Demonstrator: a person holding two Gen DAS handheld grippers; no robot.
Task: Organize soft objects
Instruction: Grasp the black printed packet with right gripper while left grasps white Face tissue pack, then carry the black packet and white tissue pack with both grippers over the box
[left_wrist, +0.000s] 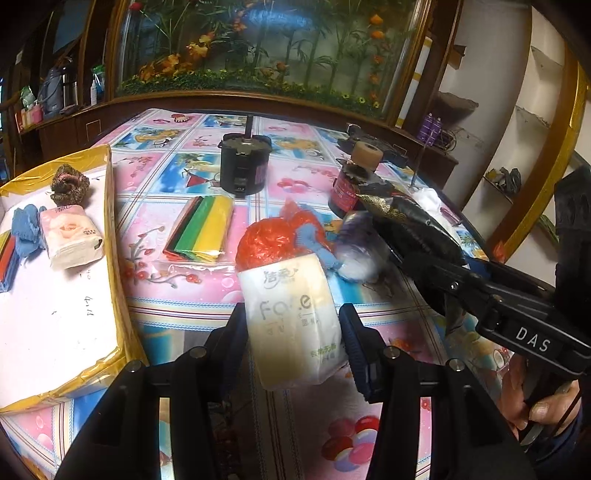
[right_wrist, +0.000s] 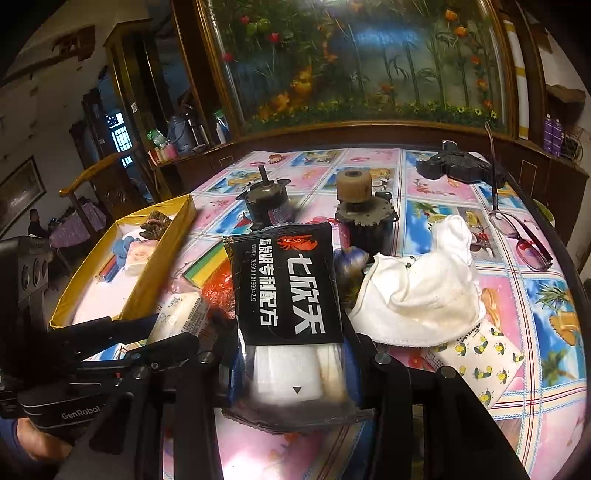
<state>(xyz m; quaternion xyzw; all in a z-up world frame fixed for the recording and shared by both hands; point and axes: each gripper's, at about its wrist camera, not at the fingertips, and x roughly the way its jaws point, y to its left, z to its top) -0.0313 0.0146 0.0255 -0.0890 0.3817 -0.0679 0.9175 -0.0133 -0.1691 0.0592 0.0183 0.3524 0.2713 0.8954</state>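
Angling downward over the patterned table (left_wrist: 177, 295), the left gripper (left_wrist: 293, 332) is clamped on a white tissue pack (left_wrist: 291, 325), held clear of the cloth. The right gripper (right_wrist: 295, 373), likewise tilted down, is closed on a black sachet (right_wrist: 284, 288) with white contents. A hand (left_wrist: 532, 402) holds the right tool's handle. The yellow-edged box (left_wrist: 110, 206) sits at the table's left, holding another tissue pack (left_wrist: 70, 236), a blue cloth (left_wrist: 24, 229) and a brown scrunchie (left_wrist: 70, 182); bare floor remains in its near half. The left view alone shows the orange bag (left_wrist: 273, 236). The right view alone shows a white cloth (right_wrist: 421, 295), lemon-print pack (right_wrist: 480, 358) and glasses (right_wrist: 521, 240).
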